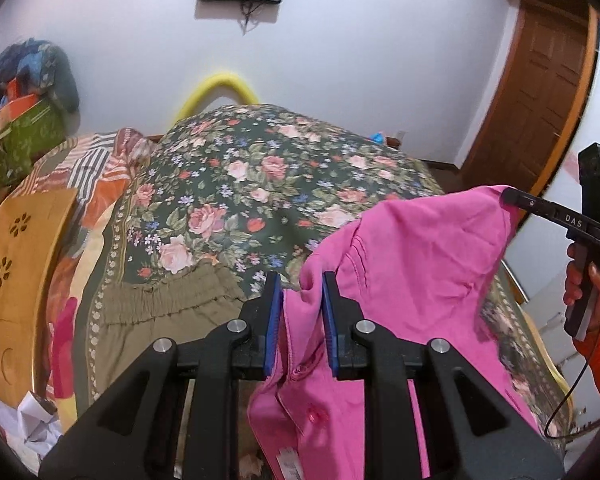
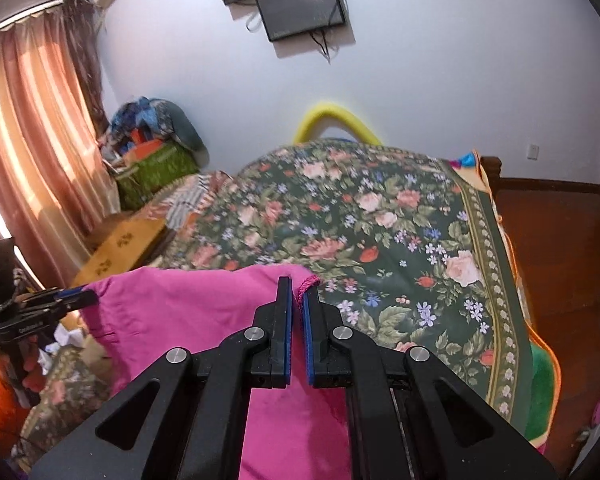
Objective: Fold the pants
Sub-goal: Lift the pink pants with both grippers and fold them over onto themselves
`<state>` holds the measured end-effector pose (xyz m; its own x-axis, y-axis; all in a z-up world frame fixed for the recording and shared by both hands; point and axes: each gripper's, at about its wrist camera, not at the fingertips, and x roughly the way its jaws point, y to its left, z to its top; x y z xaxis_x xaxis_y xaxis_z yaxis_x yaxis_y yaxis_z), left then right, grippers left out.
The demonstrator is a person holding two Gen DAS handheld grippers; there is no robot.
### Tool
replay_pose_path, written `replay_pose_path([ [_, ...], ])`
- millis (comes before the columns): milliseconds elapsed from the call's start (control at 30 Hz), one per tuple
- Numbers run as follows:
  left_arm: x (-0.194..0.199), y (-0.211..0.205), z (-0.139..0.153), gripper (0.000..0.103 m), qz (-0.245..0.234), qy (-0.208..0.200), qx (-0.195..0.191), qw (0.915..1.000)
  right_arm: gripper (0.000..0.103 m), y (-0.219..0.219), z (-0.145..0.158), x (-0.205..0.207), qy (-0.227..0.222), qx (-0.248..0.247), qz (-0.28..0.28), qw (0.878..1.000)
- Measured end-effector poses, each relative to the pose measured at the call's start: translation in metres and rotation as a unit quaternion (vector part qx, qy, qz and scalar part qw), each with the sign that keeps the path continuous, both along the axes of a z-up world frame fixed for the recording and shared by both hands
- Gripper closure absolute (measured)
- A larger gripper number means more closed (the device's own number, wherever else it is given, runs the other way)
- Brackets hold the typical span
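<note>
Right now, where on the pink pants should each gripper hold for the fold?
Keep to the top edge. The right gripper pinches the hemmed corner of the pink pants from below; the left gripper straddles the opposite end by the button. Cloth hangs freely between.

pink pants lower part cut off by frame (both views).

You had soft, even daylight; in the right wrist view it glowed through the curtain, leaving that side warm. The wall read pale bluish. Fisheye bending darkened the corners, and the floral bedspread looked slightly motion-blurred.
</note>
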<state>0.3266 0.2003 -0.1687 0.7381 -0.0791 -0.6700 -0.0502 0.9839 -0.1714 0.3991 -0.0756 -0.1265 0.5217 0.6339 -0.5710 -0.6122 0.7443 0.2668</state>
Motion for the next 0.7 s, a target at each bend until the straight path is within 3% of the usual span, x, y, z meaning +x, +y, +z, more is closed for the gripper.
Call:
replay_pose_path([
  [533,-0.116,-0.052,0.034,0.083,-0.064,-0.014,0.025,0.9976,0.099,-0.057,0.019,-0.126,0.015,0.032,0.021,0.999],
  [700,-0.147,-0.074,0.031,0.083,-0.089,-0.021,0.064,0.9937,0.099,-0.073,0.013,-0.162,0.031,0.043,0.027,0.998],
])
